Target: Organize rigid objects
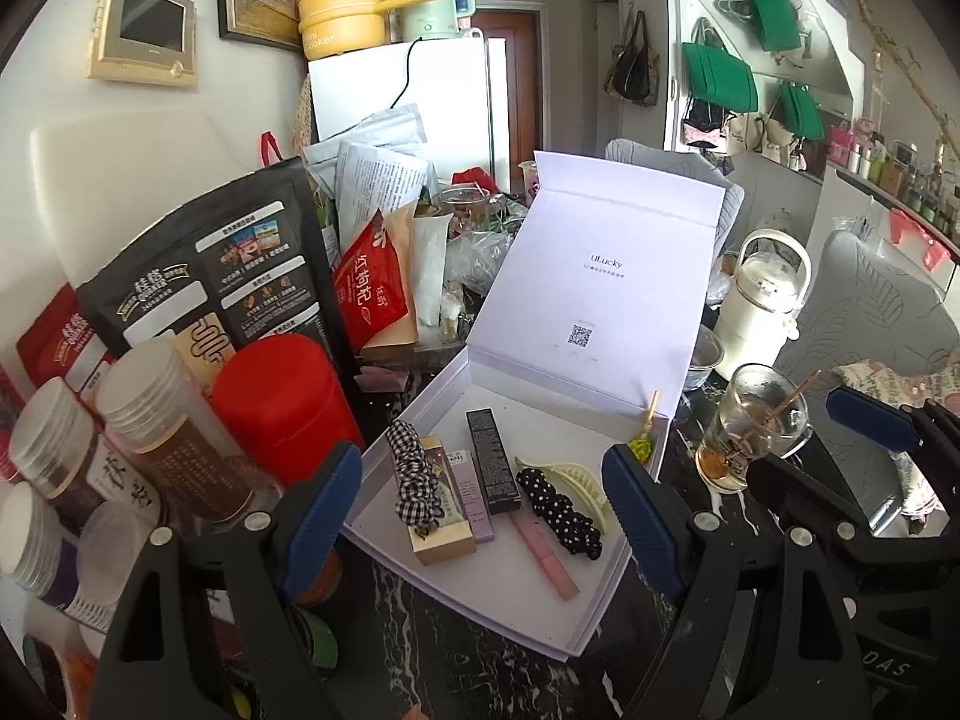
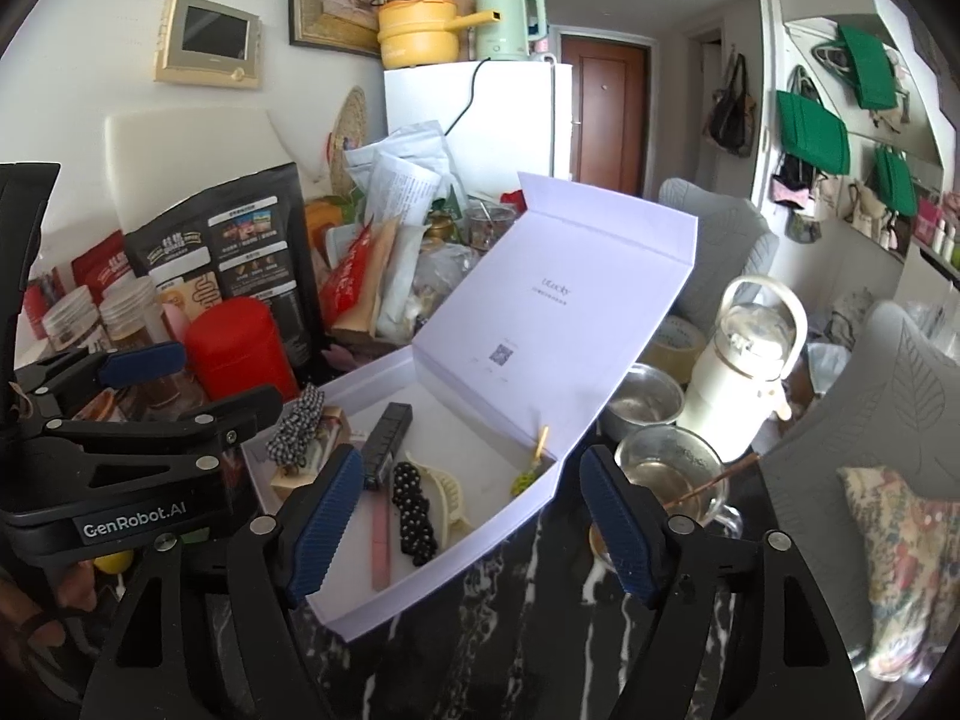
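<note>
Both my left claw (image 1: 483, 513) and right claw (image 2: 471, 525) gape empty above the white box (image 1: 510, 594), whose stiff, light lid (image 1: 600, 276) I'd pinch by its edge.

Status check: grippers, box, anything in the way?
Left gripper and right gripper open, empty. White box lid up, cosmetics and hair clip inside. Glass cup close beside box.

"uLucky" printed inside the white box lid (image 1: 606, 276), QR code under it. "GenRobot.AI" on the left gripper (image 2: 138, 525) body. "红枸杞" on the red pouch (image 1: 369, 294).
</note>
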A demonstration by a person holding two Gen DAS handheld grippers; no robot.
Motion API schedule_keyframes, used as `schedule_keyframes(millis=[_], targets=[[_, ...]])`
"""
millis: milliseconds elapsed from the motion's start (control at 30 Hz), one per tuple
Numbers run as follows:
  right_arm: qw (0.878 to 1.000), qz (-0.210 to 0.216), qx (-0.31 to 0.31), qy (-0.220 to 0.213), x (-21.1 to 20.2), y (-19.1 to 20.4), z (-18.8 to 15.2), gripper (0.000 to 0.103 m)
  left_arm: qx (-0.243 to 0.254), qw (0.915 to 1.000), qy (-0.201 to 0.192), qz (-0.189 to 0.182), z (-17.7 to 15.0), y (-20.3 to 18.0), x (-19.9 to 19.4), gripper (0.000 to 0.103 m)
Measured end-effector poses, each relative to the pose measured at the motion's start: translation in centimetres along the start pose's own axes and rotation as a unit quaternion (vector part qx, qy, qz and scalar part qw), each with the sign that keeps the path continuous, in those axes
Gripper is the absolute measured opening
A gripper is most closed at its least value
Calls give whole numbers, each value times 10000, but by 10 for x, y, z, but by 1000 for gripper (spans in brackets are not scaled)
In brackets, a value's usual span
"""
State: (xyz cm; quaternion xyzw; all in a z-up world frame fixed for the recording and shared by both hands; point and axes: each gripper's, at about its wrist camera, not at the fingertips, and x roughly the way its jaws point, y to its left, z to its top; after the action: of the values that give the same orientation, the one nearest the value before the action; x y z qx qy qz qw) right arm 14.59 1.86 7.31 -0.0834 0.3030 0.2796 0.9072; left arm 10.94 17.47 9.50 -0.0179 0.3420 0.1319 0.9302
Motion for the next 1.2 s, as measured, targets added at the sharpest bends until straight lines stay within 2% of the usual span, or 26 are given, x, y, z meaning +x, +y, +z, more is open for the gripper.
schedule_keyframes(millis=[333,467,667,933,1200], targets=[[9998,-44,-48,-193,-40,10,-15,78,31,9992,-266,305,-15,1,-45,83],[9997,-164,21,-174,-49,14,-26,79,13,9996,-181,236,-29,3,-54,83],[9998,-76,157,-95,-60,20,-46,79,-146,9999,-87,-4,-49,3,-66,83],[9996,-131,252,-56,-75,25,-67,79,-127,9995,-92,260,-72,2,-76,83],[9996,-128,223,67,-77,32,-83,79,-99,9996,118,246,-92,-2,-71,83]])
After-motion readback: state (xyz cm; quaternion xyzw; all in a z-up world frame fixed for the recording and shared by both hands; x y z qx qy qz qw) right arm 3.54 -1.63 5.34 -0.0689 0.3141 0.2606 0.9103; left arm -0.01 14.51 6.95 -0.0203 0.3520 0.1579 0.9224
